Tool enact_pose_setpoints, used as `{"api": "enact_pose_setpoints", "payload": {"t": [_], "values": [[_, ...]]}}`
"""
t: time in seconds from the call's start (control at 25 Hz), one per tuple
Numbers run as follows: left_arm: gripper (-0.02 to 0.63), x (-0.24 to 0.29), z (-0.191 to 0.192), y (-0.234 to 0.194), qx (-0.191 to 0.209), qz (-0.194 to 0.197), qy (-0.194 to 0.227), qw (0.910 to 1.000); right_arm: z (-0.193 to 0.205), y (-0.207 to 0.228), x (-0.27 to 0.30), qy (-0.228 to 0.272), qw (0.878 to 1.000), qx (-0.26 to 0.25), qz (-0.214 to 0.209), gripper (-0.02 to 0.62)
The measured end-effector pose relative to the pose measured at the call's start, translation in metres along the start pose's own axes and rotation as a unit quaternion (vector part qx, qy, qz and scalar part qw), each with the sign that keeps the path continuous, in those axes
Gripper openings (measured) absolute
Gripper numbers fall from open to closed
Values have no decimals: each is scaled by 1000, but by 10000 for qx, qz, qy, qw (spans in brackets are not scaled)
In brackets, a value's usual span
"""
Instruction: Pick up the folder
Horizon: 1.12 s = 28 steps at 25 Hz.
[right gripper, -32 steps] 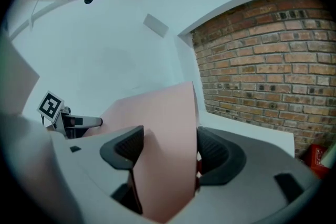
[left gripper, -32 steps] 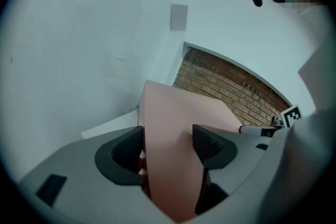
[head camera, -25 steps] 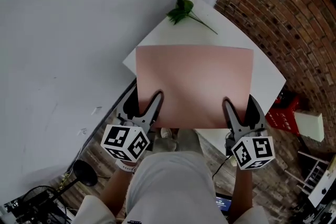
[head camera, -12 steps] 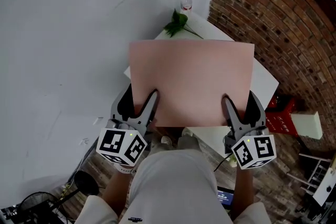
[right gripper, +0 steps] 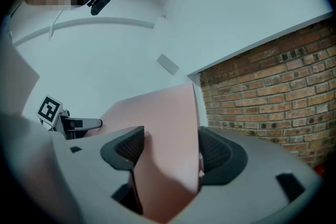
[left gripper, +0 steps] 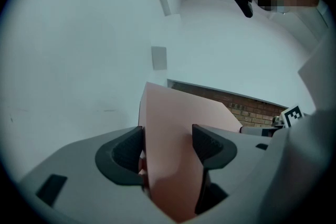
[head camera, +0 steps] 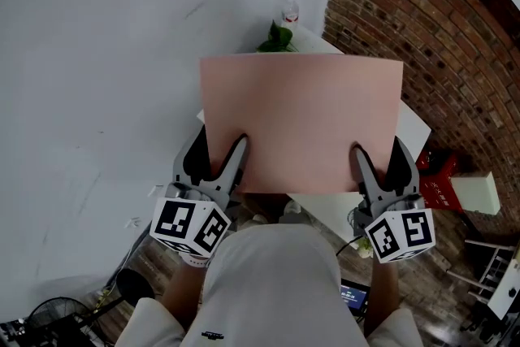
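Folder [head camera: 301, 122] held aloft, its near edge clamped in left hand-held gripper [head camera: 219, 149] and right hand-held gripper [head camera: 378, 152].

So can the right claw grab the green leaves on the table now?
Probably not. The right claw is gripping the pink folder together with the left claw, and the folder sits between it and the leaves.

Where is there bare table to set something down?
Bare: the table's right strip toward the brick wall, and its near corner just below the folder's edge. Crowded: the far corner, with plant and bottle. The folder hides the middle.
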<state>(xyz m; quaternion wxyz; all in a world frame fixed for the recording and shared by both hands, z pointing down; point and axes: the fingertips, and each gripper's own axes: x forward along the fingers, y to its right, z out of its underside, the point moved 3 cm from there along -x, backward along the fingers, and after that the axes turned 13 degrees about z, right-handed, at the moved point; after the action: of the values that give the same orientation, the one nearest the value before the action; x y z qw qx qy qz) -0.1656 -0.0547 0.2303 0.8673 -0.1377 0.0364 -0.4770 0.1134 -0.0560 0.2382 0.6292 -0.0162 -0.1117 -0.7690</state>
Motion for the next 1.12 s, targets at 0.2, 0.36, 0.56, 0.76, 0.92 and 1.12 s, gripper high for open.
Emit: {"api": "enact_pose_setpoints", "payload": {"t": [0.2,0.36,0.56,0.76,0.92,1.12], "values": [[304,2,-7,4,48,60,49,10000,-7,1,-5,71,10000,-9,49,322],[304,3,-7,7,59,122,52,9999,-9,3,-10,127,9999,-14,103,321],[304,3,-1,15,77,151,36,9998,-4,9,-18,124,9998,-42,179,318],[304,2,-1,16,40,131,47,9999,-6,9,-20,117,9998,-111,154,314],[304,1,-6,20,101,124,75,9998,-11,10,-22,176,9997,-82,150,314],[304,-1,0,23,55,129,99,9999,-8,12,-27,186,9996,-121,153,314]]}}
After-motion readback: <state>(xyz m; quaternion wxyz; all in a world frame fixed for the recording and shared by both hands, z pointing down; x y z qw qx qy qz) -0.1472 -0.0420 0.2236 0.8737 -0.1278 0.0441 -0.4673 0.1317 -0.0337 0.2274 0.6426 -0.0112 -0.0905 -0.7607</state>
